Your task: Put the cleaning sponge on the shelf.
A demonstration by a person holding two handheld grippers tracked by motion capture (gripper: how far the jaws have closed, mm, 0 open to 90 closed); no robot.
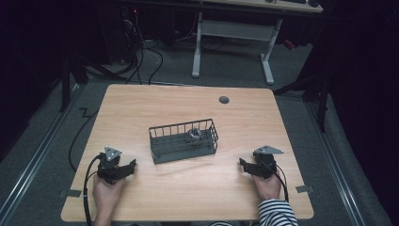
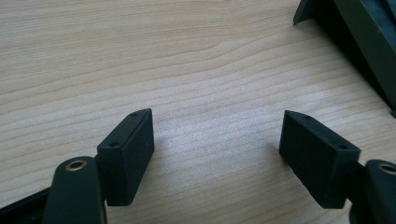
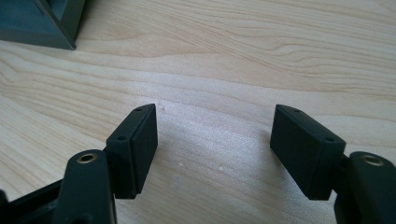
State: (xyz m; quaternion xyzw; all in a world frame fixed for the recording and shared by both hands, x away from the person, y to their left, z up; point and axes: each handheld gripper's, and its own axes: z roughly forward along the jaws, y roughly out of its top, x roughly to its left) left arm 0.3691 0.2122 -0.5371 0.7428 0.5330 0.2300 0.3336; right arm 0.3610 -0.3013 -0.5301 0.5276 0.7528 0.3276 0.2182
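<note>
Both grippers rest on the table near its front edge, the left gripper (image 1: 123, 168) toward the front-left corner and the right gripper (image 1: 248, 165) toward the front-right. In each gripper view the jaws stand wide apart with only bare wood between them; neither holds anything.

The basket (image 1: 184, 140), a dark wire one, sits at the middle of the table (image 1: 141, 101), between the two grippers and well apart from each. A small crumpled silvery object (image 1: 194, 135) lies inside it, toward its right end; what it is cannot be told. A corner of the basket (image 2: 364, 42) shows at the upper right of the left gripper view, and another corner of the basket (image 3: 42, 23) at the upper left of the right gripper view.

The step in hand looks like the first reach. Doing it well likely means bringing one gripper over the rim from above, jaws kept open, and closing on the object without catching the wires. The other gripper could steady the basket's wall so it does not slide.
</note>
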